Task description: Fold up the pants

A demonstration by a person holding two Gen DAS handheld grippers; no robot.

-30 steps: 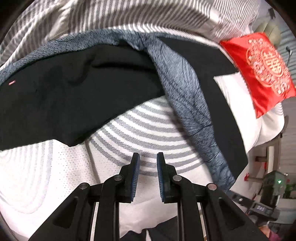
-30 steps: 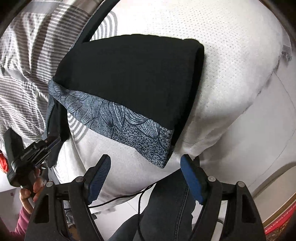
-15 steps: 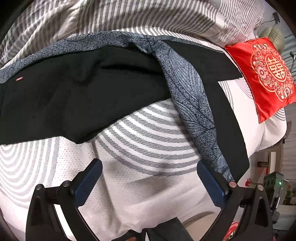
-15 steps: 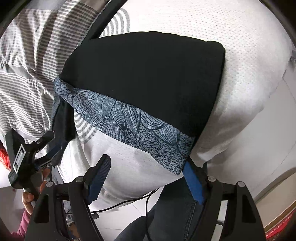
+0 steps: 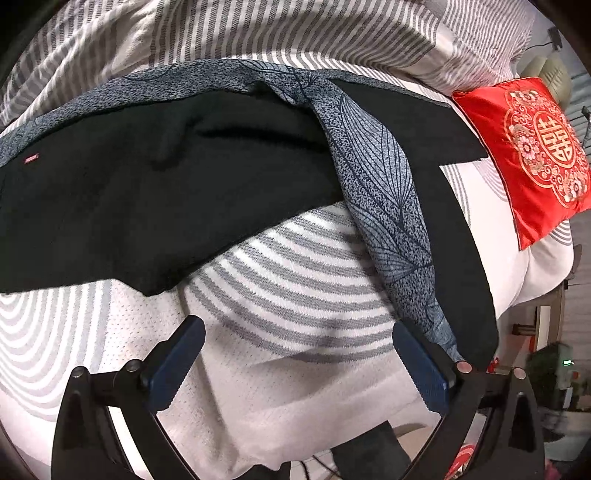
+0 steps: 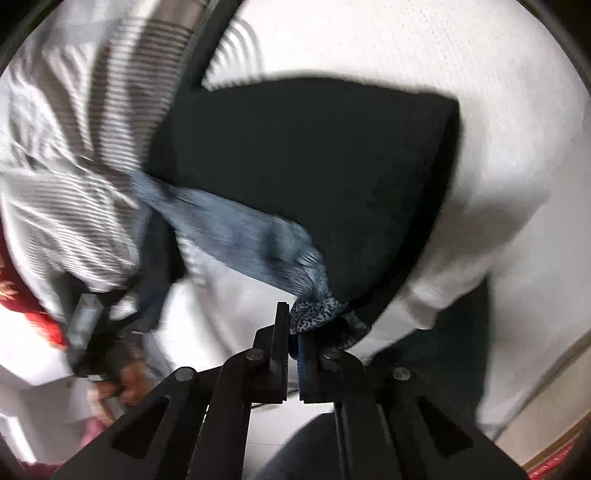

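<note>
Black pants (image 5: 155,192) with a blue-grey leaf-print band (image 5: 384,184) lie spread across the bed. My left gripper (image 5: 295,362) is open and empty above the mattress, its right finger close to the hem corner of one leg (image 5: 454,339). In the right wrist view the other leg (image 6: 314,177) lies on the mattress, and my right gripper (image 6: 293,325) is shut on the corner of its printed band (image 6: 317,314), which is bunched at the fingertips. That view is motion-blurred.
A white mattress cover with grey arcs (image 5: 295,295) lies under the pants. A striped duvet (image 5: 258,33) is bunched at the back. A red embroidered cushion (image 5: 532,147) lies at the far right. The bed edge and floor lie below (image 6: 546,387).
My left gripper opened wide from shut and edged toward the leg hem. My right gripper moved onto the band corner and closed on it, gathering the fabric.
</note>
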